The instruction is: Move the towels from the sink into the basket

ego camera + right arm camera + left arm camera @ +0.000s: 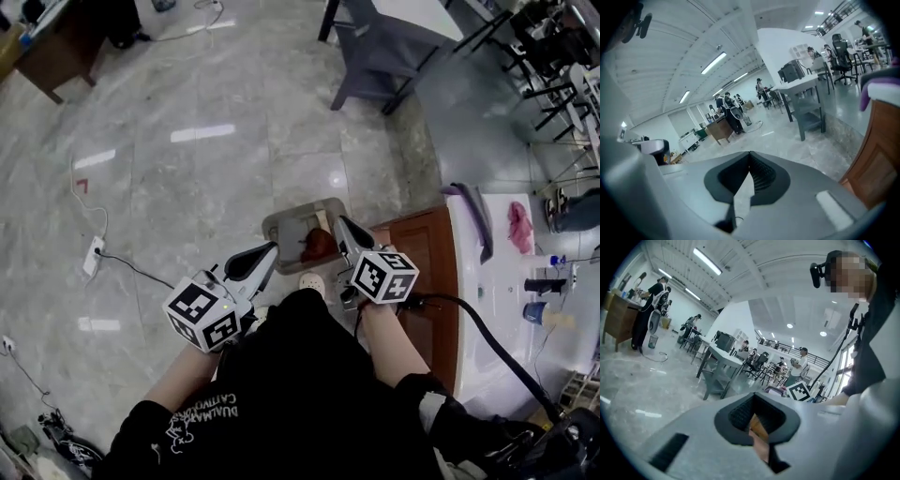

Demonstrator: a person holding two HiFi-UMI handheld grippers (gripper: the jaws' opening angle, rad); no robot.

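Observation:
A grey basket (279, 225) stands on the floor straight ahead, with a red-brown towel (319, 246) lying in it. At the right, on the white sink counter (497, 319), lies a pink towel (518, 227). A purple towel (472, 208) hangs over the counter's edge and also shows as the purple towel (881, 89) in the right gripper view. My left gripper (267, 251) (753, 397) and right gripper (343, 225) (750, 154) are both held up above the basket. Each is shut with its tips together and nothing between them.
A wooden cabinet (422, 272) sits under the counter. Bottles (544, 286) stand on the counter. A grey table (380, 52) is further ahead, a wooden desk (56, 56) at the far left. A power strip (94, 255) and its cable lie on the marble floor.

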